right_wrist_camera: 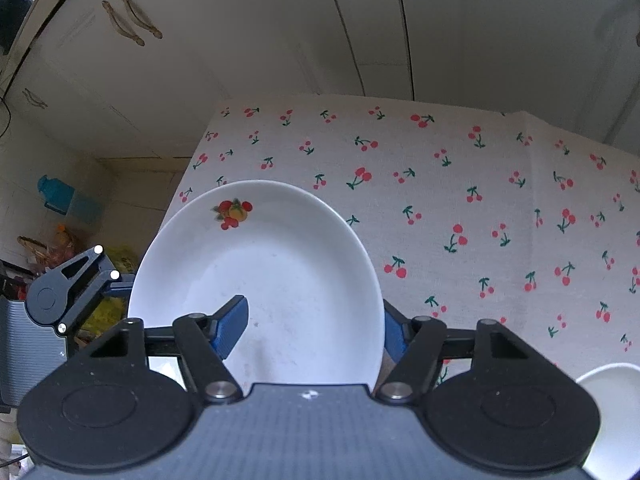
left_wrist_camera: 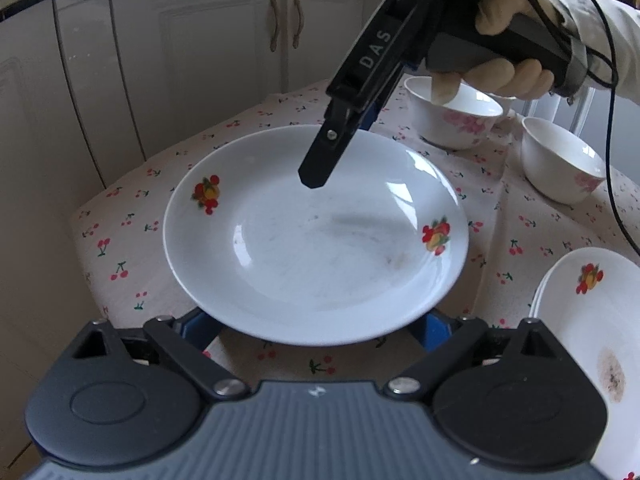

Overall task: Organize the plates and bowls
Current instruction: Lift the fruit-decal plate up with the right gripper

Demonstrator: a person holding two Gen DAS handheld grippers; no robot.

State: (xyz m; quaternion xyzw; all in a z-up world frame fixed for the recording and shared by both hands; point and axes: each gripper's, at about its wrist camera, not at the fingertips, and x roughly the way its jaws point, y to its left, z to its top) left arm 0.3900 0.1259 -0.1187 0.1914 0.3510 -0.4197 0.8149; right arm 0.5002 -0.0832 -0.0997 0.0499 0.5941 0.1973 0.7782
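Observation:
A white plate (left_wrist_camera: 316, 240) with fruit decals hangs tilted over the cherry-print tablecloth (left_wrist_camera: 132, 248). My right gripper (left_wrist_camera: 320, 168) comes down from above and is shut on the plate's far rim. In the right wrist view one blue finger (right_wrist_camera: 232, 326) lies on the plate (right_wrist_camera: 264, 264) and the other (right_wrist_camera: 394, 336) is behind the rim. My left gripper (left_wrist_camera: 314, 322) stands open at the near rim. Its blue fingers (left_wrist_camera: 430, 326) sit under the plate, and the tips are hidden.
Two white bowls with pink flowers (left_wrist_camera: 452, 116) (left_wrist_camera: 560, 160) stand at the back right. A stack of plates (left_wrist_camera: 592, 320) with a brown stain sits at the right edge. A gloved hand (left_wrist_camera: 500, 76) holds the right gripper. White cabinets (left_wrist_camera: 200, 60) run behind the table.

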